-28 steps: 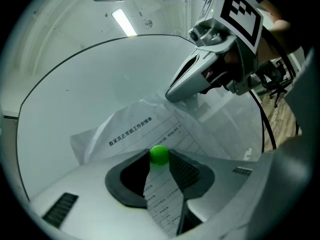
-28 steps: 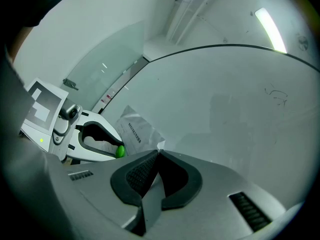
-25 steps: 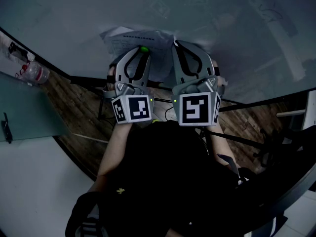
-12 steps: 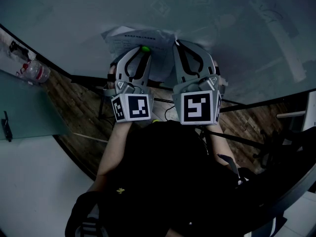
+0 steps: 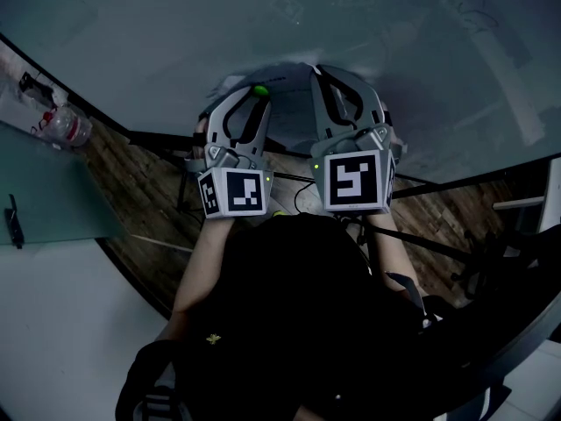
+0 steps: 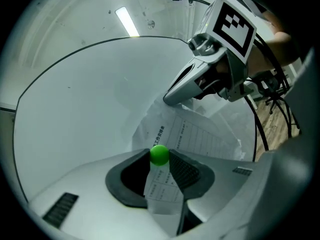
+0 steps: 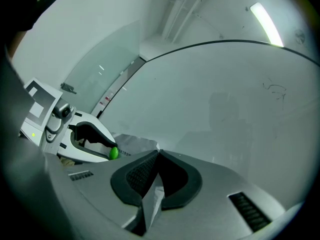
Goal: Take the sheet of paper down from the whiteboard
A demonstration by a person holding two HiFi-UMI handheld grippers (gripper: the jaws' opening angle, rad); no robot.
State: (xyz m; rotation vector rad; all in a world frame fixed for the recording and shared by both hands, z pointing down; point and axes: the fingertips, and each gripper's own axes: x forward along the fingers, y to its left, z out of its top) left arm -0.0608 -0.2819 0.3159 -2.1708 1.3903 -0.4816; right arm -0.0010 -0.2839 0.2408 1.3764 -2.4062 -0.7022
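A printed sheet of paper hangs bowed off the whiteboard, mostly hidden behind both grippers. In the left gripper view my left gripper is shut on a small green ball magnet at its jaw tips, with the sheet running between the jaws. The right gripper is shut on a folded edge of the paper. In the head view the left gripper and the right gripper point side by side at the board, with the magnet at the left tips.
A plastic water bottle lies at the far left near a grey panel. Wooden floor and dark stand bars lie below the board. Cables trail behind the right gripper.
The sheet, which lay flat above the grippers with its print showing, now bulges off the board and is mostly hidden. The right gripper sits slightly higher in the head view.
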